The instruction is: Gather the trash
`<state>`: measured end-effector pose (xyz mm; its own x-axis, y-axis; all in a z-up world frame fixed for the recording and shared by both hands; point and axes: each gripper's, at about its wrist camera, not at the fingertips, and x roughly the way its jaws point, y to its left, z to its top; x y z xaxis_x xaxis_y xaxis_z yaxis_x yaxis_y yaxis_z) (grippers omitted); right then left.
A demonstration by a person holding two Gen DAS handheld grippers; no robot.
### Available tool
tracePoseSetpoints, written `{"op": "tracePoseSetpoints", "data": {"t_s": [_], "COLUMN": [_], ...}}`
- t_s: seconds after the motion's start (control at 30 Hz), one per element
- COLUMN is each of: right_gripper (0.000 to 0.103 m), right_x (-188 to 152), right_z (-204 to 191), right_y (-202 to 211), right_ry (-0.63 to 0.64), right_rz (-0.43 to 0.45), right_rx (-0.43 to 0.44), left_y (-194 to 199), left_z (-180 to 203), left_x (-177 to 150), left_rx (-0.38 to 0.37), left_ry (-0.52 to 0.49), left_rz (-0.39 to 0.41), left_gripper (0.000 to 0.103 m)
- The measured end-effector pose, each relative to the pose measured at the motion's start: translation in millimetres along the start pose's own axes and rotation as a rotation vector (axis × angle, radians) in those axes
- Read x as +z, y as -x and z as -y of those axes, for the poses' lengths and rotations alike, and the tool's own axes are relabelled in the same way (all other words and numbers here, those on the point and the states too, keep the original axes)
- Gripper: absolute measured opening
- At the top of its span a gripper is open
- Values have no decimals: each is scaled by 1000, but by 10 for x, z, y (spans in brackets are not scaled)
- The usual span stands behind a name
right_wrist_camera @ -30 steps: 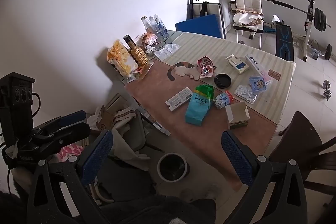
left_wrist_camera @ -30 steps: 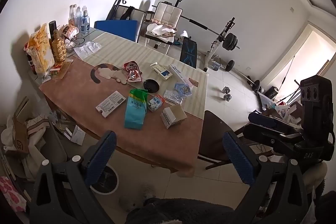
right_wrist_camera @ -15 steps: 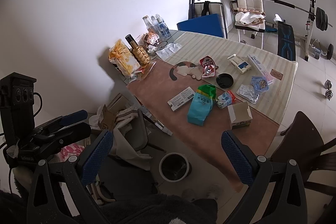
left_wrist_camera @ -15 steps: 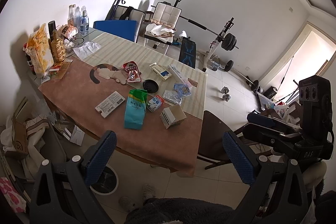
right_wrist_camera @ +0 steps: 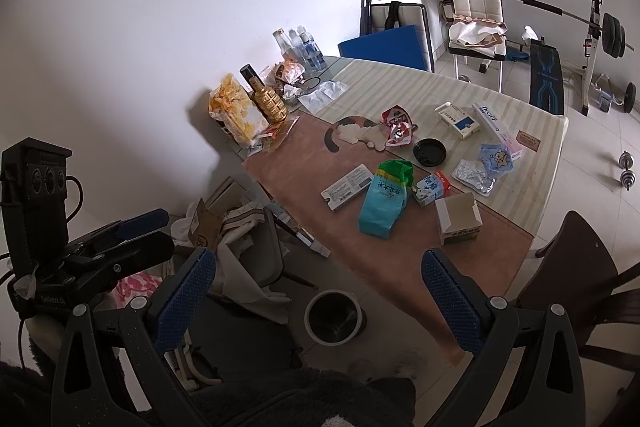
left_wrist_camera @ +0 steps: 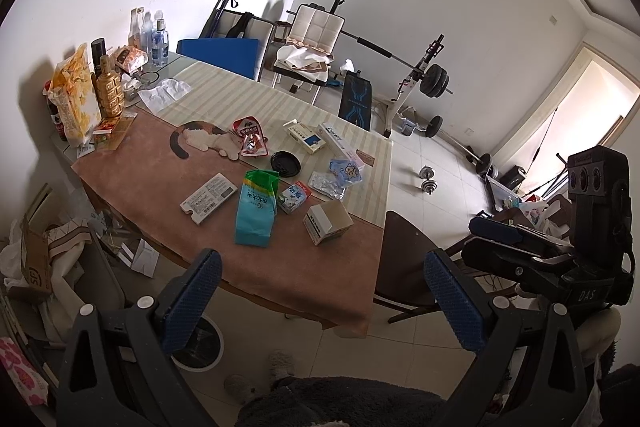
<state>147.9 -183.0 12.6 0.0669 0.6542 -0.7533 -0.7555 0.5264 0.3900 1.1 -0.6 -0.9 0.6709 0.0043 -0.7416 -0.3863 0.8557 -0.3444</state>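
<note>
Lying beyond both gaping tools (left_wrist_camera: 320, 297) (right_wrist_camera: 318, 297): table trash (left_wrist_camera: 256, 207).

Print on the teal bag (left_wrist_camera: 256, 209) and the small milk carton (left_wrist_camera: 294, 195) is too small to read. The waste bin (left_wrist_camera: 200, 347) is half hidden behind the left hand-held gripper (left_wrist_camera: 322, 303) finger in the left view; its inside (right_wrist_camera: 334, 315) is too dark to tell contents. The dark chair (right_wrist_camera: 588, 267) is cut off by the frame edge in the right view.
</note>
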Motion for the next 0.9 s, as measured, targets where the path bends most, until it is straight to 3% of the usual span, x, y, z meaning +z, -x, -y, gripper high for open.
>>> {"op": "tracePoseSetpoints", "data": {"t_s": [0.4,0.9], "right_gripper": [103,103], "right_x": [-17,-24], "right_z": [-18,-13], "right_y": [8,12], "right_ry": [1,-2], "right_rz": [2,2], "right_rx": [-2,0], "left_y": [-30,-7], "left_z": [171,39], "left_x": [42,-14], "left_rx": [-16,-57], "left_ry": [-3,-9], "left_rz": [-4,-11], "left_gripper": [103,103]}}
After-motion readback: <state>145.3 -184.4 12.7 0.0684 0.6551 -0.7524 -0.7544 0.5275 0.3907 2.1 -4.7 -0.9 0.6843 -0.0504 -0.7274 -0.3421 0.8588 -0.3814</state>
